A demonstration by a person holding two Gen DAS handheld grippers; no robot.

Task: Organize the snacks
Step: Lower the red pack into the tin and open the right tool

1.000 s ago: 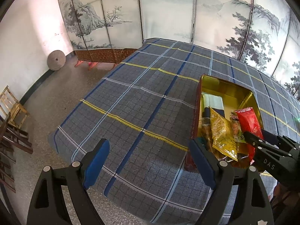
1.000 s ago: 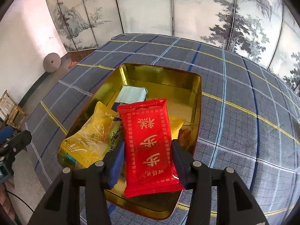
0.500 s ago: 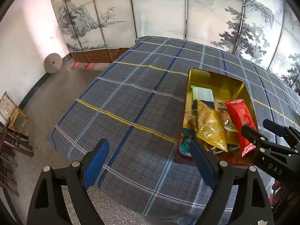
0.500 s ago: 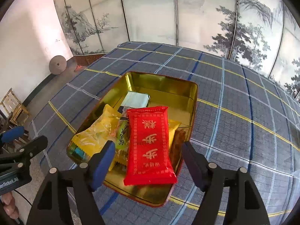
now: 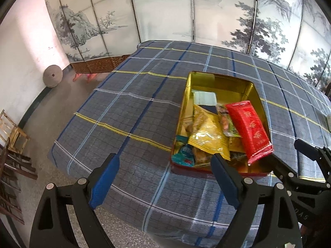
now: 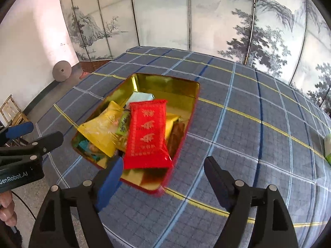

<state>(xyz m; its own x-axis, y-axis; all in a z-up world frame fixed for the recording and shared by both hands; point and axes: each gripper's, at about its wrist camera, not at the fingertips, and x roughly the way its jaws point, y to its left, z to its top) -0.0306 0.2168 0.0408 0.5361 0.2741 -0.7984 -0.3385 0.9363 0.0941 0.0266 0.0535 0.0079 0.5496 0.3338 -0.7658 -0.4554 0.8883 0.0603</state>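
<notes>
The right tool [image 6: 163,177] points down over the near end of the gold tin [image 6: 192,103], its jaws opening with nothing between them; the red packet [image 6: 146,136] lies free on top of the other snacks inside. The left tool [image 5: 165,177] also stands wide apart and empty, hanging over the worktop's [image 5: 128,111] near-left edge, just beside the tin's left wall. The tin sits near the front edge of the checked cloth, with broad bare cloth behind it and to both sides. A yellow packet [image 6: 101,130] leans on the tin's left wall. At the right edge lies a green item [image 6: 328,146], well apart.
</notes>
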